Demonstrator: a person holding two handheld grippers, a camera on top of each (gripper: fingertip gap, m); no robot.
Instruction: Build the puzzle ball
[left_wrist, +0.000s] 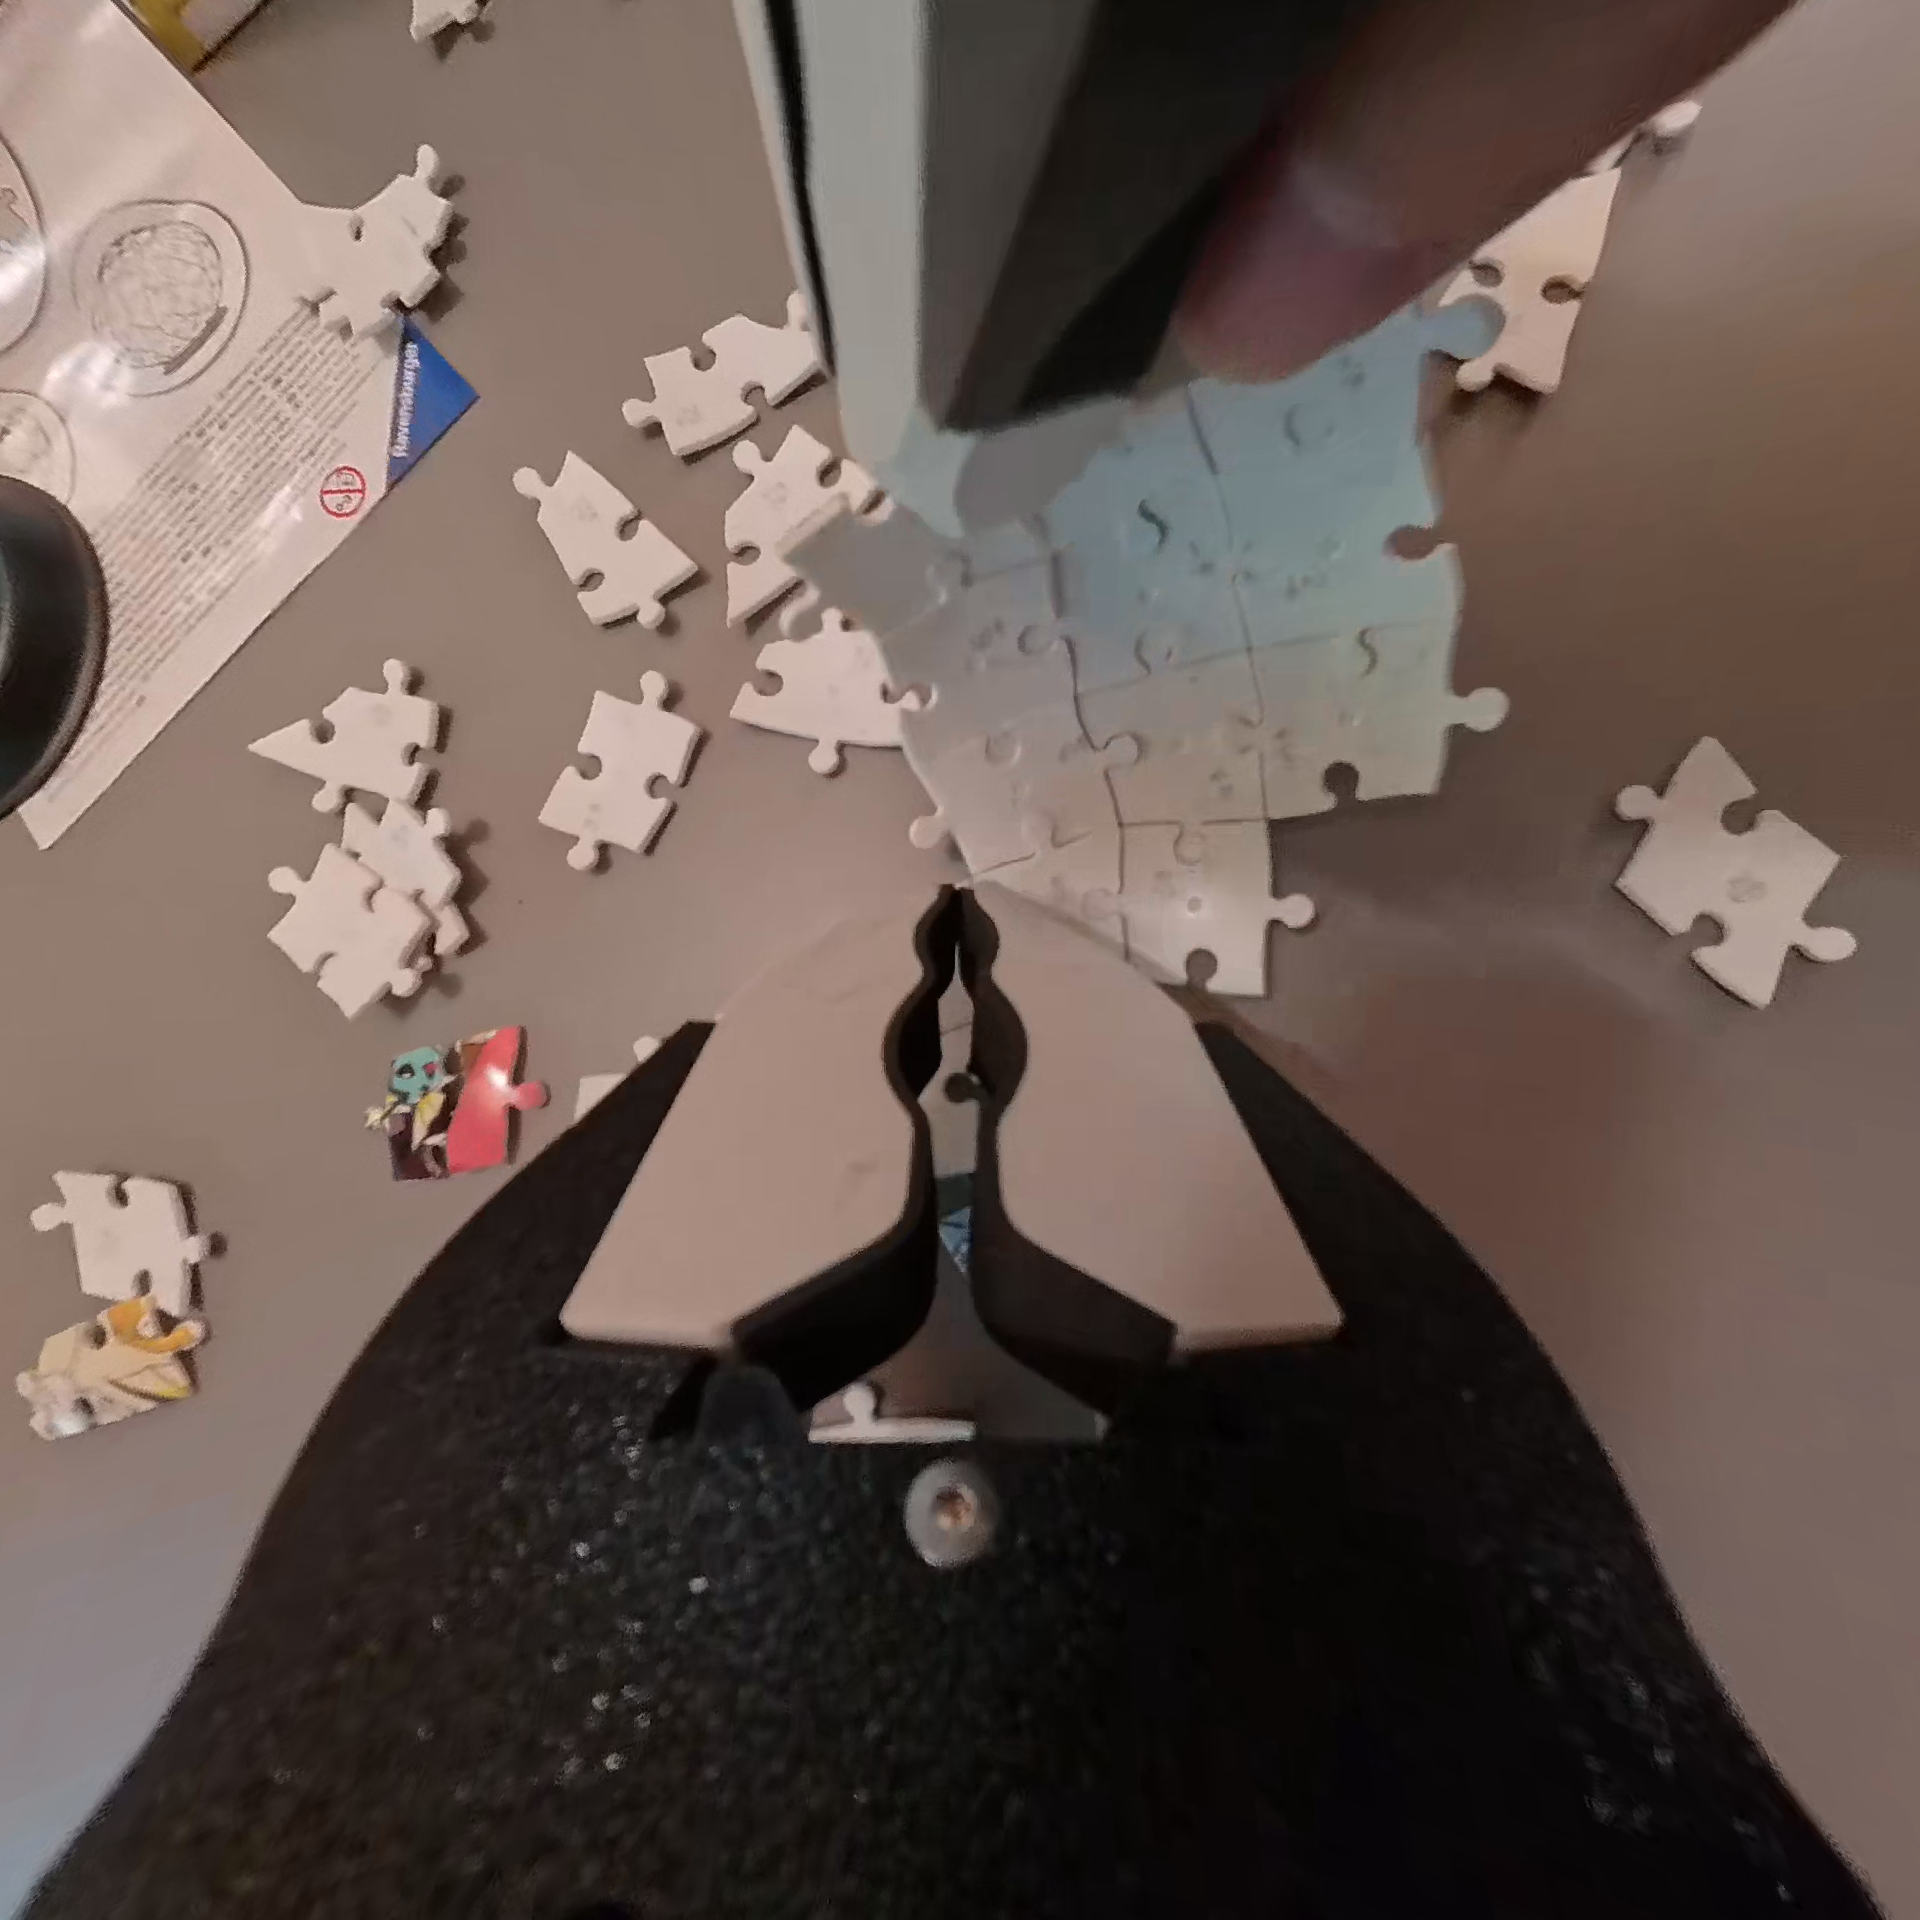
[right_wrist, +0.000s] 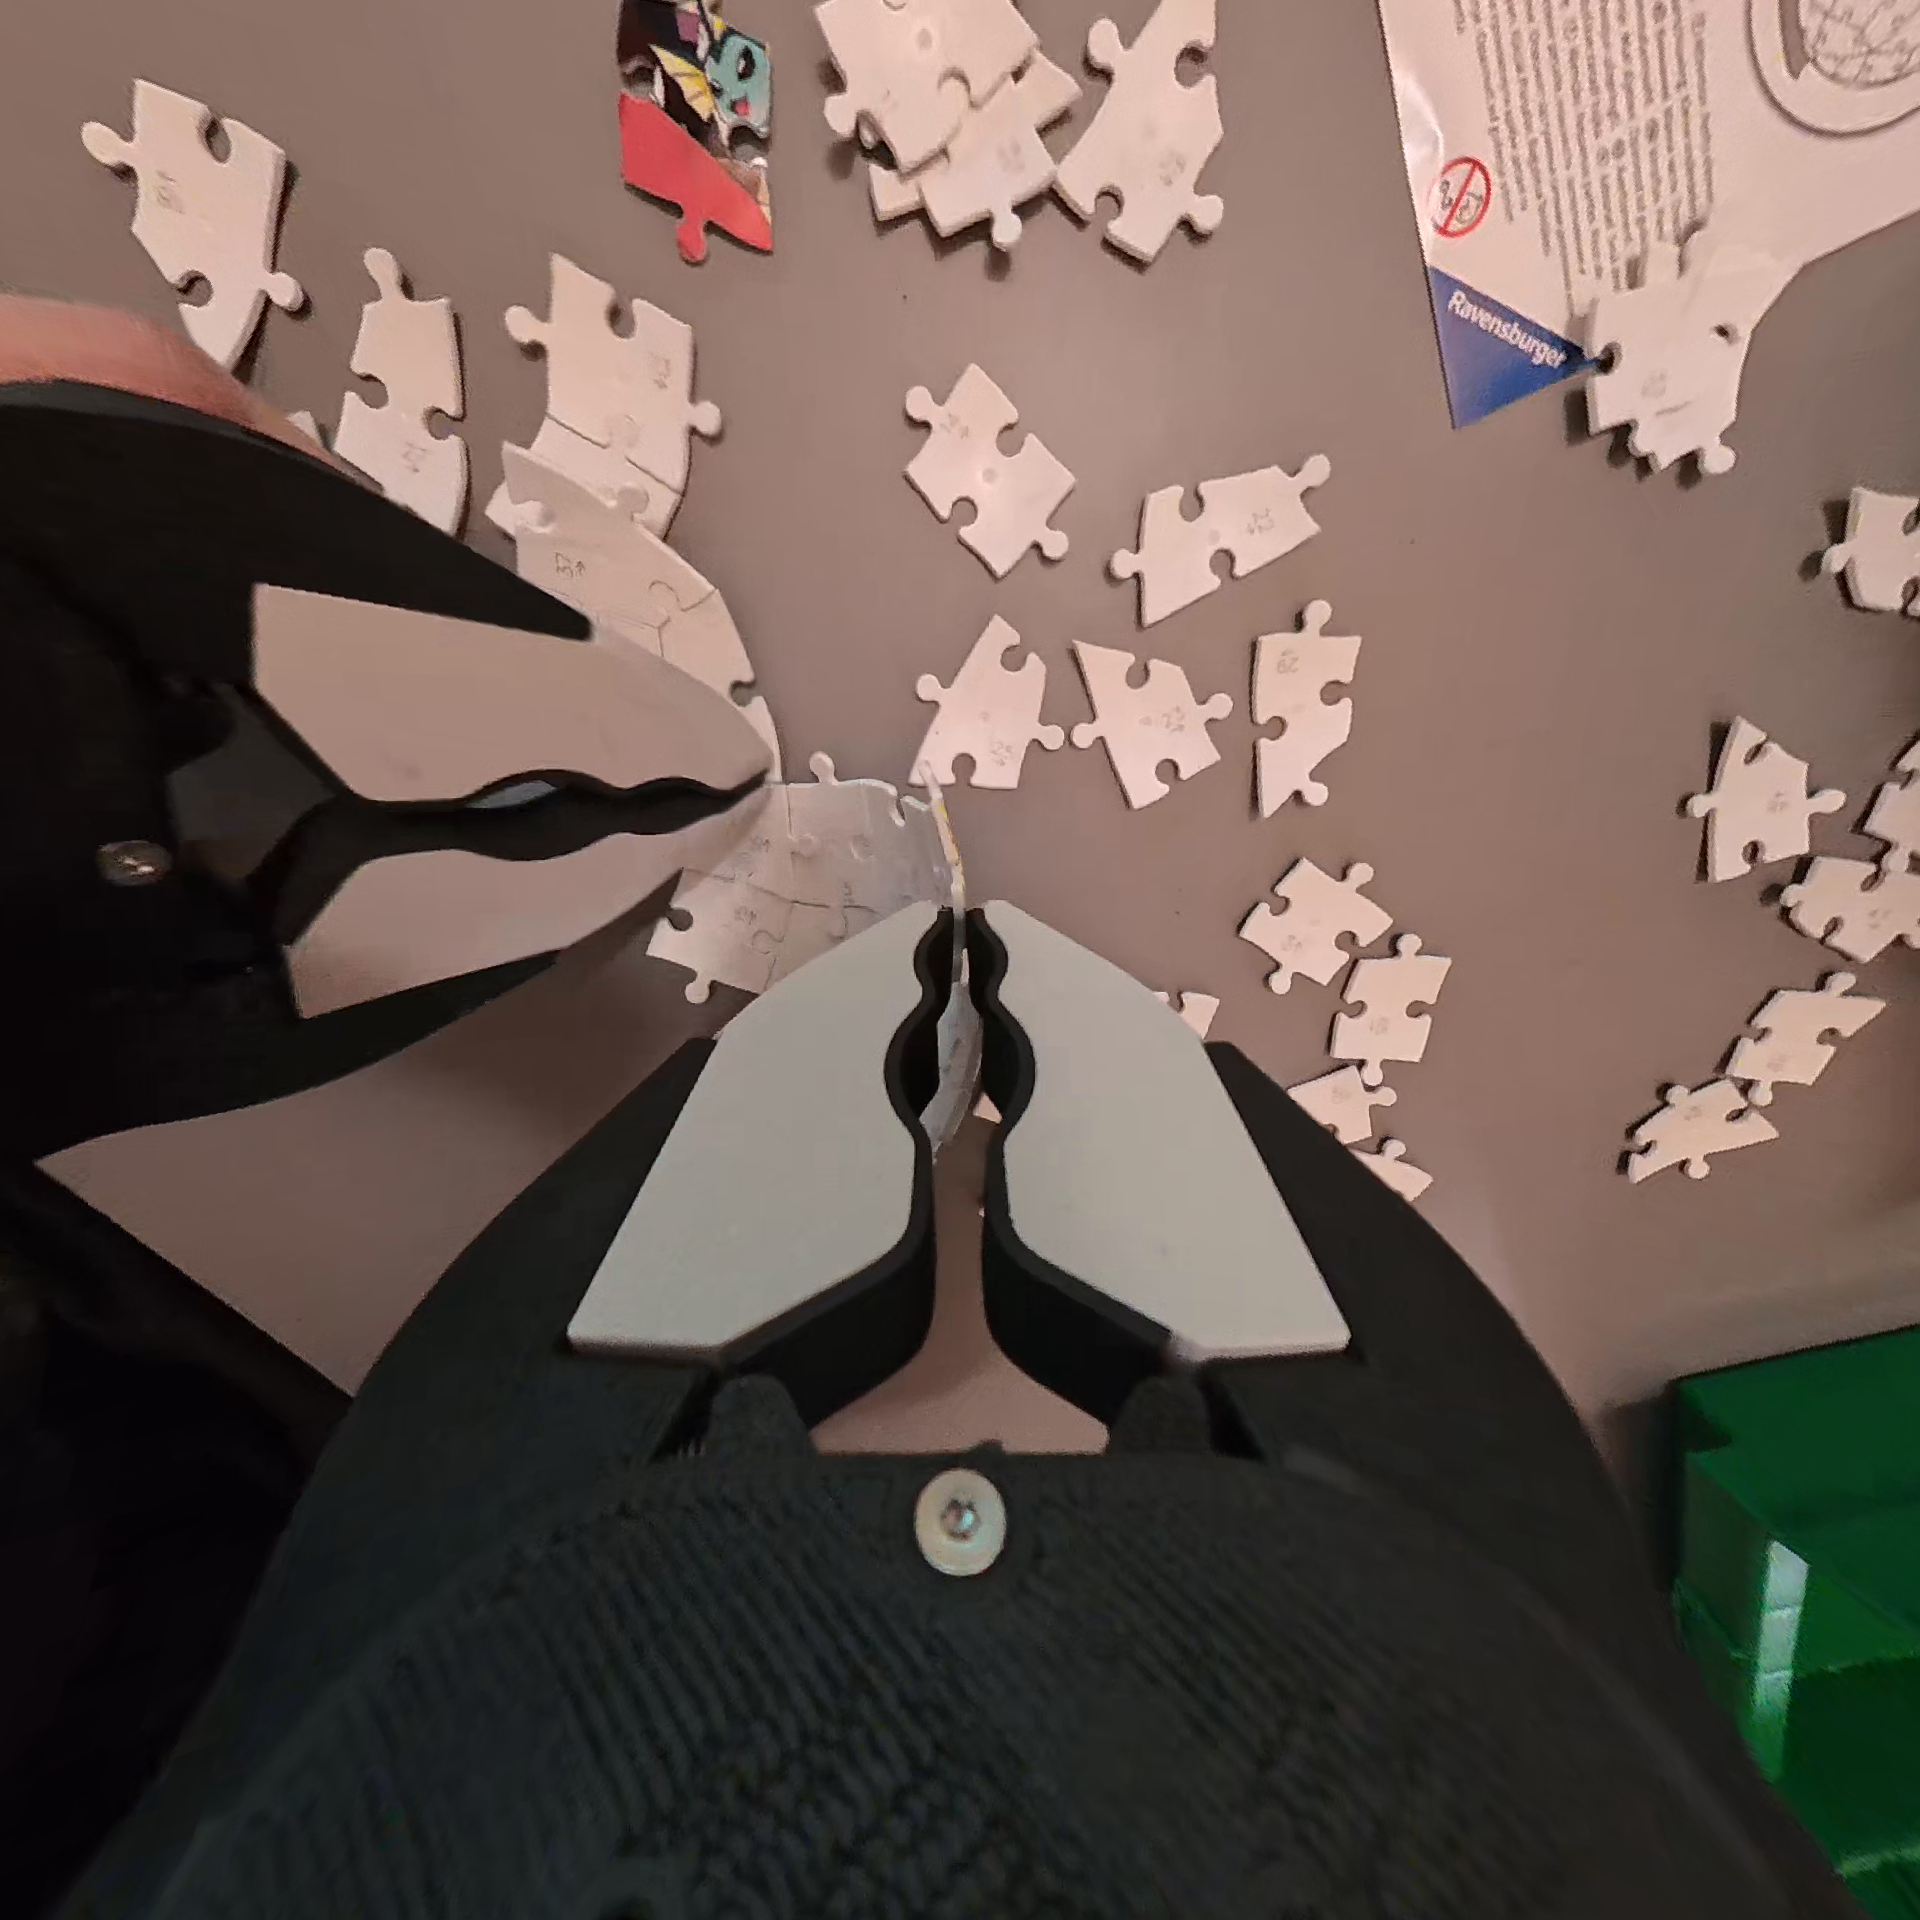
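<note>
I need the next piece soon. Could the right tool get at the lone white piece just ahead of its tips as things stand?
Probably not yet: the right tool is shut on the curved assembled section, which it would have to release first. The gray table around the lone white piece looks unobstructed.

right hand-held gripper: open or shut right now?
Shut. In the right wrist view the right hand-held gripper has its jaws pinched on the edge of the curved assembled puzzle section, tips nearly meeting around the thin white piece.

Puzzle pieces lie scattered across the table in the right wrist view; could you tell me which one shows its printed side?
The red-and-teal printed piece near the top edge; the loose pieces around it lie white back up.
</note>
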